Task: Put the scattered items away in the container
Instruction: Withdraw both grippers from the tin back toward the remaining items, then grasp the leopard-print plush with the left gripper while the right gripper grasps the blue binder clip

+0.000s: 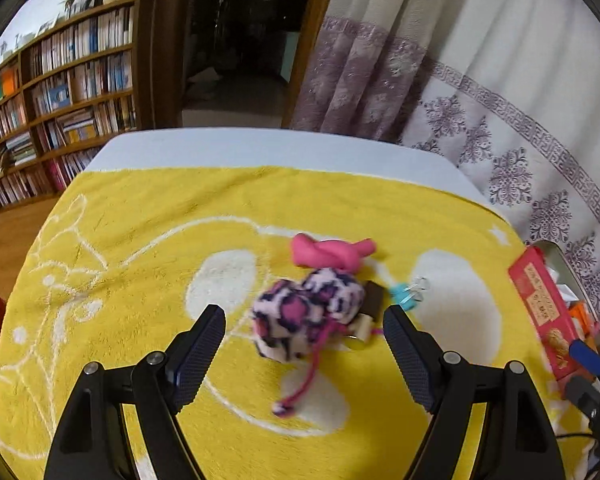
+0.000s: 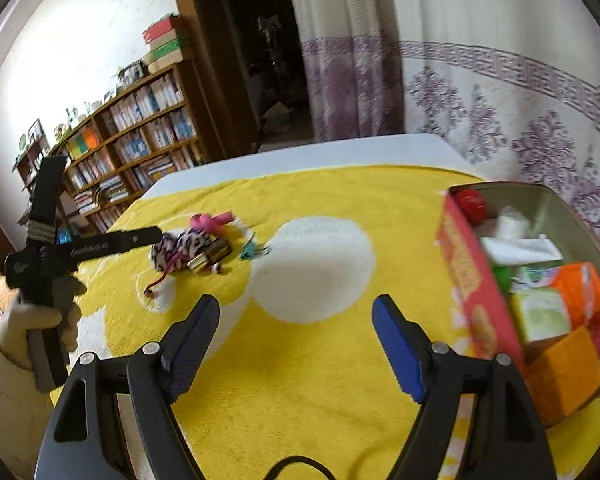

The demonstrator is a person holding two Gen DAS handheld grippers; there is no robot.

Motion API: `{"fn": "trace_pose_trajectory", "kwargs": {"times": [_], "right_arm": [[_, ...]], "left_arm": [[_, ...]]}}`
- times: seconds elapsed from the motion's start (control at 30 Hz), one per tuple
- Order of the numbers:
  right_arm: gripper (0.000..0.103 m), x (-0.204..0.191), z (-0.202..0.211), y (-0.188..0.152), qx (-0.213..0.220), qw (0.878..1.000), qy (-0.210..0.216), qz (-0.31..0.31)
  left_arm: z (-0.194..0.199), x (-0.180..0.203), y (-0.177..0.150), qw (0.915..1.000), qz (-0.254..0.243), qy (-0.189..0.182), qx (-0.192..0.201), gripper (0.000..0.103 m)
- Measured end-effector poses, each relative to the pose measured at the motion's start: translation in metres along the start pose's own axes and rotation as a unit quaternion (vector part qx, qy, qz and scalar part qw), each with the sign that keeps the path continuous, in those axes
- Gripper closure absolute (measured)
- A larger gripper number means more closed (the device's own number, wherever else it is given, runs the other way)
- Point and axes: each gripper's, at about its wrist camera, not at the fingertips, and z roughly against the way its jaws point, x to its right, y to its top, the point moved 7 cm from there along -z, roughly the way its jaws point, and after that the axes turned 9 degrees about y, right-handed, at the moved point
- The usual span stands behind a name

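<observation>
Between the spread fingers of the left gripper (image 1: 304, 330), as the left wrist camera has it, lies a small heap of loose items on the yellow towel (image 1: 148, 216). Nothing is pinched; both pads stand clear of the heap. Nearest is a plush pouch (image 1: 300, 316) in pink, white and dark blotches, soft-looking, with a pink cord trailing toward the camera. Behind it lies a pink rubbery piece (image 1: 328, 254), twisted like a knot, touching the pouch. A dark brown block (image 1: 374, 300) and a pale one sit against the pouch's right side, and a teal binder clip (image 1: 406, 298) lies just beside those. The red-sided container (image 1: 540, 304) shows at the right edge, well apart from the heap. The step in hand looks like picking up the pouch: the person would do well to centre the fingers on its body, not its cord, and to close gently, since plush gives and the blocks beside it could be dragged along.

From the right wrist camera, the right gripper (image 2: 296, 340) also stands wide with nothing between its pads, over bare towel. The container (image 2: 568, 204) sits to its right, already holding cartons, a white tube and an orange block. The heap lies far left, where the left gripper, in a gloved hand (image 2: 40, 328), hangs near it.
</observation>
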Motion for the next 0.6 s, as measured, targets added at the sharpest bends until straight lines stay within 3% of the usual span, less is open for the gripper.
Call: {"fn": "trace_pose_trajectory", "kwargs": {"times": [0.37,0.4,0.43,0.47,0.6], "right_arm": [[0.021,-0.014,-0.025,-0.002,-0.033,0.999,-0.004,0.019],[0.021,-0.015,-0.027,-0.002,-0.036,0.999,-0.003,0.020],[0.021,-0.016,-0.031,-0.001,-0.042,0.999,0.001,0.020],[0.021,-0.016,-0.035,0.000,-0.046,0.999,0.004,0.021],[0.021,-0.017,-0.054,0.002,-0.071,0.997,0.017,0.017]], "left_arm": [[-0.047,0.008,-0.006,0.9990,-0.028,-0.010,-0.033,0.020],[-0.049,0.007,-0.008,0.9990,-0.027,-0.008,-0.034,0.023],[-0.052,0.008,-0.009,0.9989,-0.027,-0.011,-0.037,0.040],[-0.054,0.009,-0.011,0.9986,-0.024,-0.024,-0.041,0.046],[-0.045,0.007,-0.007,0.9992,-0.018,-0.024,-0.027,0.053]]}}
